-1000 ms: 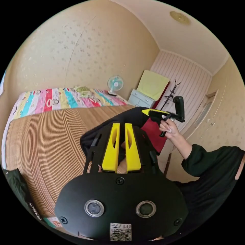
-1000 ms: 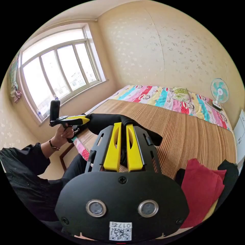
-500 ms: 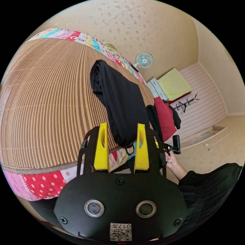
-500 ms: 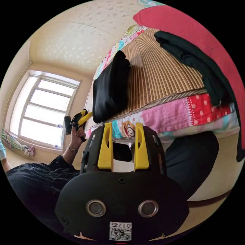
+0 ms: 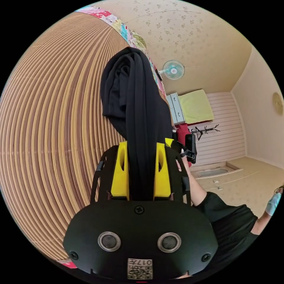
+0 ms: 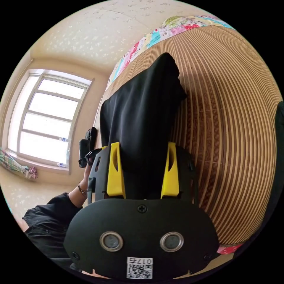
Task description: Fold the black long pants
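The black long pants (image 5: 133, 97) lie as a folded bundle on the bamboo mat (image 5: 53, 118) of the bed. One end of the bundle runs in between the yellow jaws of my left gripper (image 5: 141, 145), which stand open on either side of the cloth. In the right gripper view the pants (image 6: 142, 109) fill the gap of my right gripper (image 6: 143, 144), whose jaws are spread wide around the other side. Each view catches the other gripper beside the bundle, held in a hand: the right gripper (image 5: 189, 148) and the left gripper (image 6: 85, 148).
A red garment (image 5: 183, 130) lies past the pants, and a dark garment (image 6: 279, 133) lies at the mat's edge. A fan (image 5: 173, 70), a cabinet (image 5: 176, 108) and a coat rack (image 5: 204, 130) stand by the far wall. A window (image 6: 47, 118) is behind the person.
A second ago both grippers were shut on the pants, held up over the bed. The pants now lie on the mat; both grippers have opened and slid around the bundle's ends.
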